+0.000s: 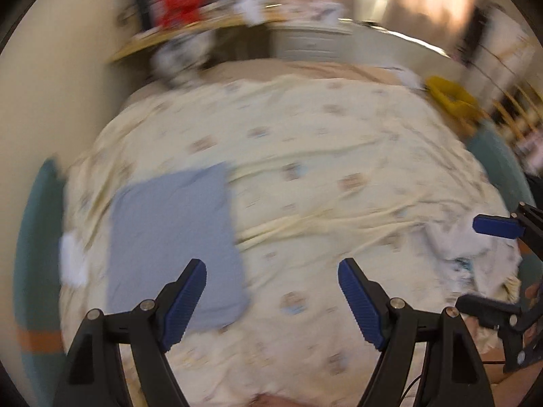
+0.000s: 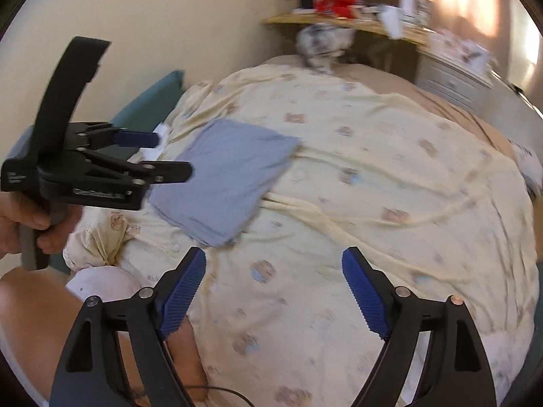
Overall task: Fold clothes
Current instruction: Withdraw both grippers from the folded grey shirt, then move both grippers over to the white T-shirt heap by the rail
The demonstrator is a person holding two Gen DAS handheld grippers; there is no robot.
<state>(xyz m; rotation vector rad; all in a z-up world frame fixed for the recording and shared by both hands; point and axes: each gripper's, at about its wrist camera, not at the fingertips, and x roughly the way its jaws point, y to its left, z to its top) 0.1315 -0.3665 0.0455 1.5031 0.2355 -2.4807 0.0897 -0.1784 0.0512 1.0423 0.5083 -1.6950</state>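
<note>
A folded light-blue garment (image 1: 173, 237) lies flat on the bed's cream patterned quilt (image 1: 322, 156); it also shows in the right wrist view (image 2: 227, 173). My left gripper (image 1: 271, 291) is open and empty above the quilt, just right of the garment. It shows from the side in the right wrist view (image 2: 169, 156), beside the garment's left edge. My right gripper (image 2: 275, 288) is open and empty over the quilt (image 2: 390, 203), nearer than the garment. It shows at the right edge of the left wrist view (image 1: 488, 261), by a crumpled white garment (image 1: 465, 240).
A wall runs along the bed's left side with a teal bed edge (image 2: 149, 101). A cluttered wooden desk (image 2: 342, 20) and a white dresser (image 2: 451, 74) stand beyond the bed. A yellow object (image 1: 451, 98) lies at the far right. The person's knee (image 2: 51, 312) is at lower left.
</note>
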